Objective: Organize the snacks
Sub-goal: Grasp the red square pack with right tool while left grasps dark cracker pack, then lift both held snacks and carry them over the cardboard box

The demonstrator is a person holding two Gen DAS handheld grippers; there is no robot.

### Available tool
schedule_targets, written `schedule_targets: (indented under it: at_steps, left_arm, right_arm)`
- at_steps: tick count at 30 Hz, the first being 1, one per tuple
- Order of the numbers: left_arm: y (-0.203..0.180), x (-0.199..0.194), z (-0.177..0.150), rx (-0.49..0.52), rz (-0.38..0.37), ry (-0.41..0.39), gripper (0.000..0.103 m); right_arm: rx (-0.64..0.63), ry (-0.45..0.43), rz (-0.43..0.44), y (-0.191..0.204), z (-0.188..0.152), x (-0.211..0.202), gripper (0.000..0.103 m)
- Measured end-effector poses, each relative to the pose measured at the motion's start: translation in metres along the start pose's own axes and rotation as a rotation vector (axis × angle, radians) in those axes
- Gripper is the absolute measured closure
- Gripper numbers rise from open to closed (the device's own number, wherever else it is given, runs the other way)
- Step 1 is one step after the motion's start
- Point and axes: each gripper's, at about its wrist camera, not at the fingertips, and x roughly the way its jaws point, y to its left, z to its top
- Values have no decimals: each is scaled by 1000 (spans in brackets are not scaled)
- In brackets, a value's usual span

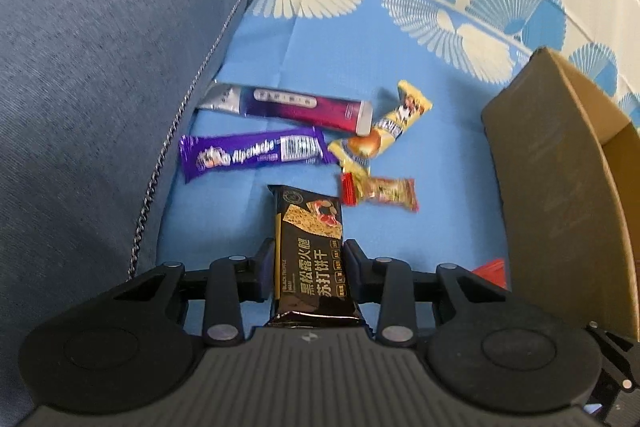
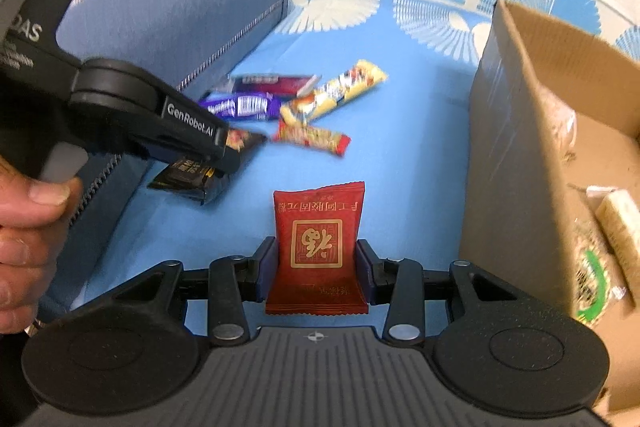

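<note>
My left gripper is shut on a black cracker packet, its pads pressing on both long sides. From the right wrist view, the same left gripper holds that black packet low over the blue cloth. My right gripper is shut on a red sachet with gold print, held upright. Loose on the cloth beyond lie a purple bar, a maroon stick pack, a yellow bar and a small red-and-yellow snack.
An open cardboard box stands at the right with some packets inside. A blue cushion with a zip borders the left. A person's hand grips the left tool. The blue patterned cloth covers the surface.
</note>
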Motion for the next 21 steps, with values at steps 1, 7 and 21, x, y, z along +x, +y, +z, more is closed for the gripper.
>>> schedule_targets:
  at_steps: [1, 7, 21]
  left_arm:
    - [0, -2, 1, -2, 2, -14, 64]
    - [-1, -11, 4, 2, 3, -77, 64]
    - [-5, -39, 11, -10, -6, -273, 64]
  right_arm:
    - [0, -17, -1, 0, 1, -3, 60]
    - [-24, -107, -1, 0, 7, -20, 60]
    - [-52, -258, -11, -4, 16, -52, 60]
